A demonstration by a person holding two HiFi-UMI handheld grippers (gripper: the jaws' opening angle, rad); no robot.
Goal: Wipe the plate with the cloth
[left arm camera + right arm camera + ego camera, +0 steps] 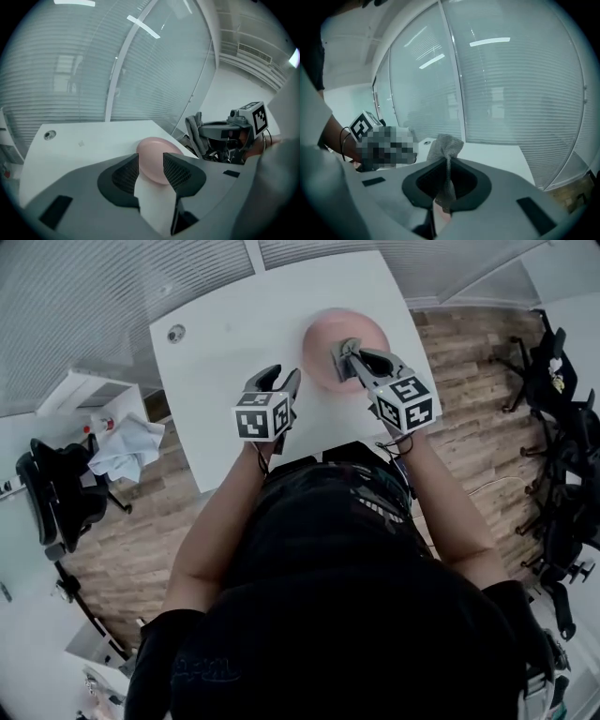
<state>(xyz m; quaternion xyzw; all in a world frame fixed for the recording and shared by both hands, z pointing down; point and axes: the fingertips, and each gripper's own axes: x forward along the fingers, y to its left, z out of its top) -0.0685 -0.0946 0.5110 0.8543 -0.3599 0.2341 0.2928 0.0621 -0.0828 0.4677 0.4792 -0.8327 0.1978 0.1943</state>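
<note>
— White tabletop [234, 334] fills the background, with slatted blinds [94, 296] behind it. How are the 2 grippers set?

— The left gripper [151, 165] is held spread wide, with nothing between its pads. The right gripper [447, 177] is pressed together on the grey cloth [446, 140], which is pinched partway along, 1 end sticking up past the jaws.

— Where is the pink plate [319, 338] found?

— It is laid flat on the table, ahead of and below both grippers. In the head view the right gripper [349, 354] is seen over the plate's near rim, so it is judged the nearer. The left gripper [281, 381] is held beside the plate, over bare table.

— What is shown by 1 view only?

— The plate [154, 149] is framed between the open jaws in the left gripper view, and the cloth [193, 129] is seen there from the side. In the right gripper view the plate can hardly be made out behind jaws and cloth.
</note>
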